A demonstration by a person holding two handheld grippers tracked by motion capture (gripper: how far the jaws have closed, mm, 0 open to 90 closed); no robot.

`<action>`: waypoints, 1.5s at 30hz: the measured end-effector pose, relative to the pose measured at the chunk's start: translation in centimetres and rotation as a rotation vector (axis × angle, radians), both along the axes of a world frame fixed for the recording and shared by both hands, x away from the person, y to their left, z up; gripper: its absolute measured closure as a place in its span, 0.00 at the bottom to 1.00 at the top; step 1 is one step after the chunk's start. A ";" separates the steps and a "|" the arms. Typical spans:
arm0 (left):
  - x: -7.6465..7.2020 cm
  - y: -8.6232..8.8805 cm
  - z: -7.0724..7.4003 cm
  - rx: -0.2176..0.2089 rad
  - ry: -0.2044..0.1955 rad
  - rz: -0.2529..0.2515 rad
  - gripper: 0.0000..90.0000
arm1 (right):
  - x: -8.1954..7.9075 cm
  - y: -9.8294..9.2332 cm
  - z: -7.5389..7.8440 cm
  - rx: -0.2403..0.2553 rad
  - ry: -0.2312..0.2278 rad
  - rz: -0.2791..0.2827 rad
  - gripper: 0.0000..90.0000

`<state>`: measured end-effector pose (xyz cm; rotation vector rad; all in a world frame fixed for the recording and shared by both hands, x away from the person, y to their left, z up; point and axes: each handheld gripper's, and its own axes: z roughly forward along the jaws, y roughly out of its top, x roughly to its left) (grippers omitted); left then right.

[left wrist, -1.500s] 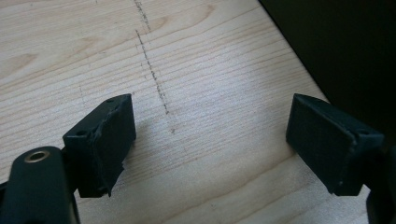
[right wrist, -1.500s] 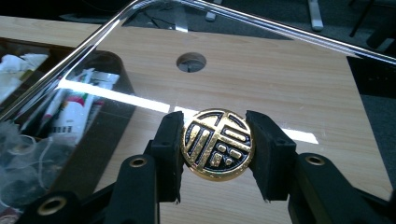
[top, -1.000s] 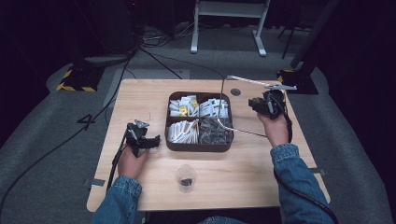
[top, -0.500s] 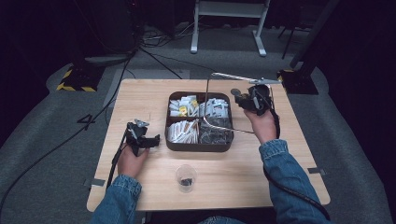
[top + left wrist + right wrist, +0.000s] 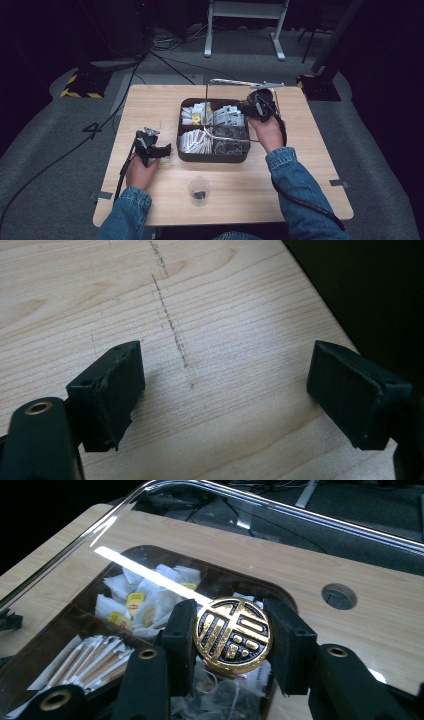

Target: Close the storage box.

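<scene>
A dark brown compartment box (image 5: 214, 156) stands mid-table, holding white tea bags (image 5: 200, 112), paper sachets (image 5: 195, 141) and dark packets (image 5: 231, 145). My right gripper (image 5: 251, 107) is shut on the round gold-and-black knob (image 5: 232, 635) of the box's clear lid (image 5: 245, 83), which hangs tilted over the box's right rear part. In the right gripper view, both pads (image 5: 181, 630) press the knob's sides above the tea bags (image 5: 145, 600). Left of the box, my left gripper (image 5: 166, 149) rests low over the table, its jaws wide apart (image 5: 225, 390) with bare wood between them.
A small clear plastic cup (image 5: 199, 190) with something dark in it stands near the front edge. A round hole (image 5: 339, 596) sits in the tabletop behind the box. Cables trail from both grippers, and a white metal stand (image 5: 245, 20) is on the floor beyond.
My right hand has carried the lid leftward by its knob, from beside the box's right edge to over its right rear part. The left hand has not moved.
</scene>
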<state>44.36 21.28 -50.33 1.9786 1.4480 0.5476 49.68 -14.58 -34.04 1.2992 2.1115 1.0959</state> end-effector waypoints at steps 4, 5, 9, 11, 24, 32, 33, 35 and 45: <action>0.0 0.0 0.0 0.002 0.000 0.000 0.18 | 0.1 1.4 -0.1 -0.008 0.004 0.027 0.65; 0.0 0.0 0.0 0.002 0.000 0.000 0.18 | 0.1 1.8 -0.2 -0.008 0.009 0.029 0.65; 0.0 0.0 0.0 0.002 -0.002 0.002 0.18 | 0.3 3.1 -0.6 -0.011 0.022 0.048 0.65; 0.0 0.0 0.0 0.001 -0.001 0.002 0.18 | 0.4 3.6 -0.8 -0.020 0.026 0.054 0.65; -0.1 0.0 0.0 -0.001 0.000 -0.005 0.18 | 0.9 6.3 -3.0 0.010 0.076 0.055 0.65; -0.1 0.0 0.0 -0.001 0.001 -0.007 0.18 | 0.7 7.4 -3.8 0.004 0.086 0.047 0.65; -0.1 0.0 0.0 -0.001 0.001 -0.007 0.18 | 0.7 7.5 -3.9 0.003 0.088 0.046 0.65; -0.1 0.0 0.0 -0.001 0.001 -0.007 0.18 | 0.7 7.6 -4.1 0.009 0.090 0.044 0.65; -0.1 0.0 0.0 -0.001 0.001 -0.007 0.18 | 0.7 8.0 -5.3 -0.021 0.089 0.029 0.65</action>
